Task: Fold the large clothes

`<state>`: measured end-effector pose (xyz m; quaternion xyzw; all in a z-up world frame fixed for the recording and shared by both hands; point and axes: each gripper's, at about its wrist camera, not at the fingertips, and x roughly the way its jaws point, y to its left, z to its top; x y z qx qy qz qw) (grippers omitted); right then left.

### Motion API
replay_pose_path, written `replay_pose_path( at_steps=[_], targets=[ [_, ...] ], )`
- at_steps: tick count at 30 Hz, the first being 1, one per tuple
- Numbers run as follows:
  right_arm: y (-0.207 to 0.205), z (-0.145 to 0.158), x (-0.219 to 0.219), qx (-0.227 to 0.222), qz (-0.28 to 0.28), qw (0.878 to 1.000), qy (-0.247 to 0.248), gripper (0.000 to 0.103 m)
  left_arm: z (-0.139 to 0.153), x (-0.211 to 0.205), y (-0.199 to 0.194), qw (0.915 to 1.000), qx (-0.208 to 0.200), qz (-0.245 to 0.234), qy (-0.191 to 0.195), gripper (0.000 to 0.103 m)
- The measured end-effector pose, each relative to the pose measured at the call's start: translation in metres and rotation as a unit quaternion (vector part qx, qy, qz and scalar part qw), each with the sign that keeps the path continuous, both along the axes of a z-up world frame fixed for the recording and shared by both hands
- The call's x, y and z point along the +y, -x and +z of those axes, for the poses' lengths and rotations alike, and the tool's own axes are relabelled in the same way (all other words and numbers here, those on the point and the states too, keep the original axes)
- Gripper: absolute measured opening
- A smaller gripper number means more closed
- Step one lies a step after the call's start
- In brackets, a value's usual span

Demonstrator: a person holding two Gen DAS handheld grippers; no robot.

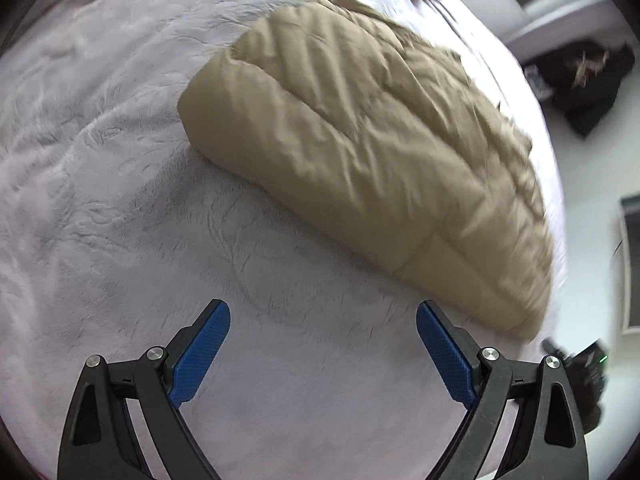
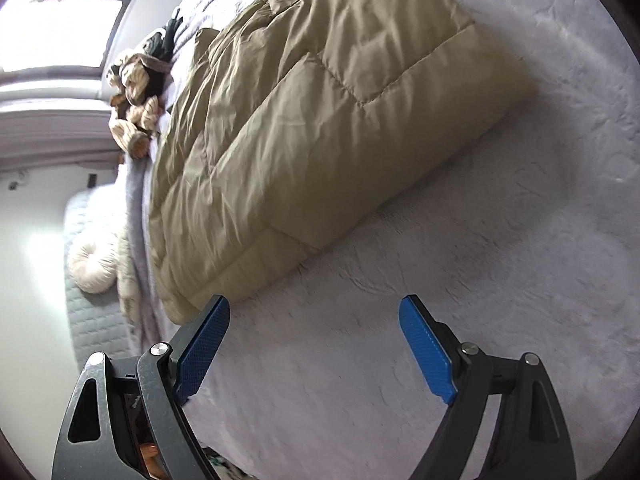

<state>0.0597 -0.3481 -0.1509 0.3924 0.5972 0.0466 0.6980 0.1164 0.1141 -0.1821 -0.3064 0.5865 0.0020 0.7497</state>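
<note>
Both grippers, left and right, had jaws spread wide, empty, above lilac bed cover. Tan quilted coat lay partly folded on bed, just beyond your fingertips. Risk: puffy, slick layers; shallow bite likely catches top layer only, fold slumps.

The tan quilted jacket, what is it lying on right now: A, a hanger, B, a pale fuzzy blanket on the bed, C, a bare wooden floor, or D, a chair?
B: the tan quilted jacket lies spread on the pale fuzzy blanket, which shows bare on the near side of it in both wrist views.
</note>
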Motion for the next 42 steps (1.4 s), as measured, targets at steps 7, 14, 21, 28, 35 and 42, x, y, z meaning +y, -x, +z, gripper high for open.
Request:
replay_pose_path(
  at_steps=[7, 14, 21, 28, 35, 42],
  targets=[
    [-0.007, -0.022, -0.005, -0.017, -0.027, 0.998, -0.061, 0.089, -0.013, 0.027, -0.025, 0.9965, -0.052, 0.019, 0.062, 0.095],
    [-0.035, -0.044, -0.01, -0.043, -0.07, 0.99, -0.111, 0.089, -0.053, 0.036, -0.074, 0.991, -0.061, 0.038, 0.113, 0.095],
    [-0.072, -0.072, 0.008, -0.066, -0.086, 0.981, -0.158, 0.09, -0.072, 0.031, -0.112, 0.987, -0.066, 0.086, 0.119, 0.095],
    [-0.088, -0.08, 0.014, -0.057, -0.109, 0.979, -0.159, 0.077, -0.066, 0.023, -0.122, 0.9794, -0.105, 0.098, 0.142, 0.022],
    [-0.09, -0.065, 0.013, -0.073, -0.082, 0.979, -0.17, 0.027, -0.022, 0.017, -0.107, 0.977, -0.155, 0.054, 0.136, 0.017],
    [-0.058, -0.035, 0.009, -0.105, -0.044, 0.976, -0.184, 0.026, 0.002, 0.032, -0.038, 0.9741, -0.158, 0.017, 0.161, 0.017]
  ],
)
